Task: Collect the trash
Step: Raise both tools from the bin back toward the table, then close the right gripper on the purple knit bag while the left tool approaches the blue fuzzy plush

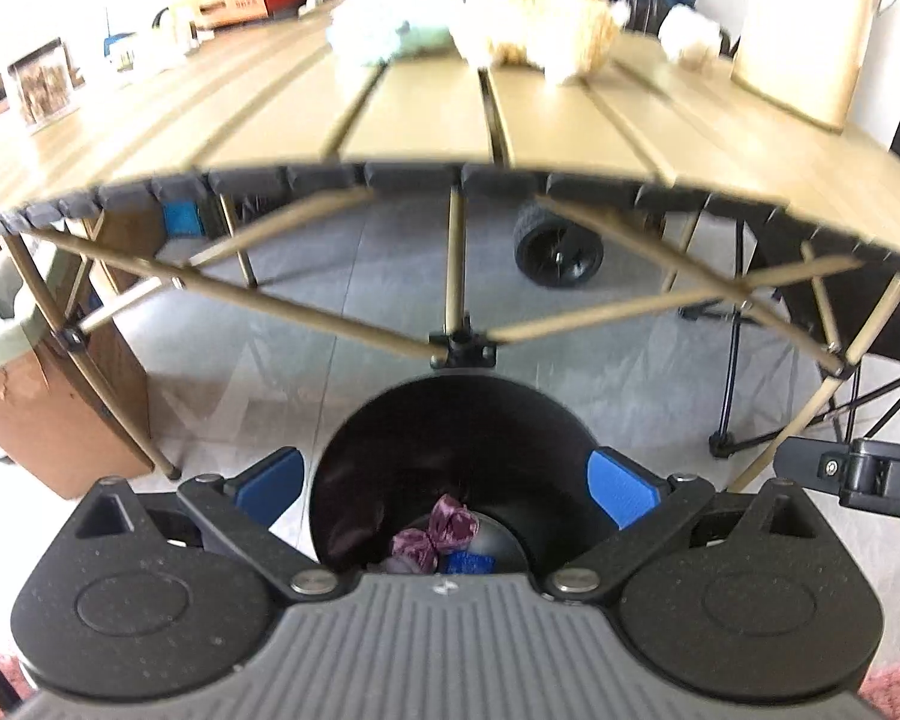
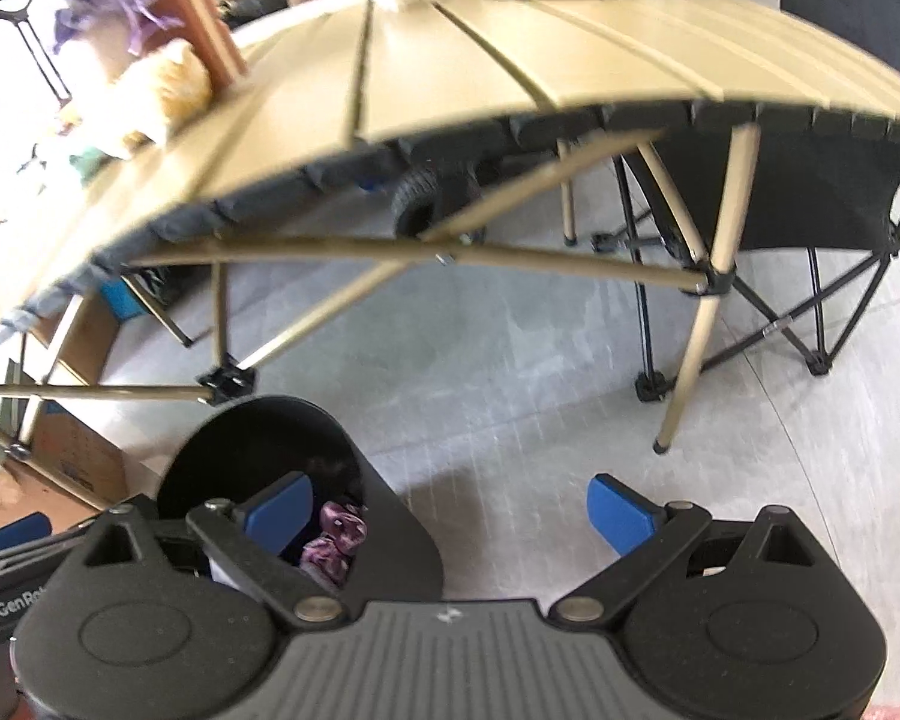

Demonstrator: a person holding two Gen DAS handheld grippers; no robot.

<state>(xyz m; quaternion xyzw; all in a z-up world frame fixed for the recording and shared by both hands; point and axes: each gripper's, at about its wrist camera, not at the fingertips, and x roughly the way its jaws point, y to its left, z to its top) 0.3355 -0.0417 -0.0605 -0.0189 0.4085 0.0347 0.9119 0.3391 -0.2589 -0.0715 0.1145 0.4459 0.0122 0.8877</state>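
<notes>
A black trash bin (image 1: 450, 420) stands on the grey floor in front of a folding slat table (image 1: 420, 120). Inside it lie crumpled purple wrappers (image 1: 444, 531) and a blue scrap (image 1: 465, 564). My left gripper (image 1: 447, 486) hovers over the bin's mouth, open and holding nothing, its blue pads (image 1: 270, 486) on either side of the bin. My right gripper (image 2: 450, 510) is open and empty too, just right of the bin (image 2: 270, 438), its left finger over the opening. The purple wrappers (image 2: 336, 534) show there as well.
Blurred fluffy items (image 1: 546, 30), a pale green bundle (image 1: 378, 30) and a beige container (image 1: 804, 60) sit on the table. The table's crossed legs (image 1: 456, 348) stand just behind the bin. A cardboard box (image 1: 42, 420) is left, a black folding chair (image 2: 810, 192) right, a wheel (image 1: 558, 252) beyond.
</notes>
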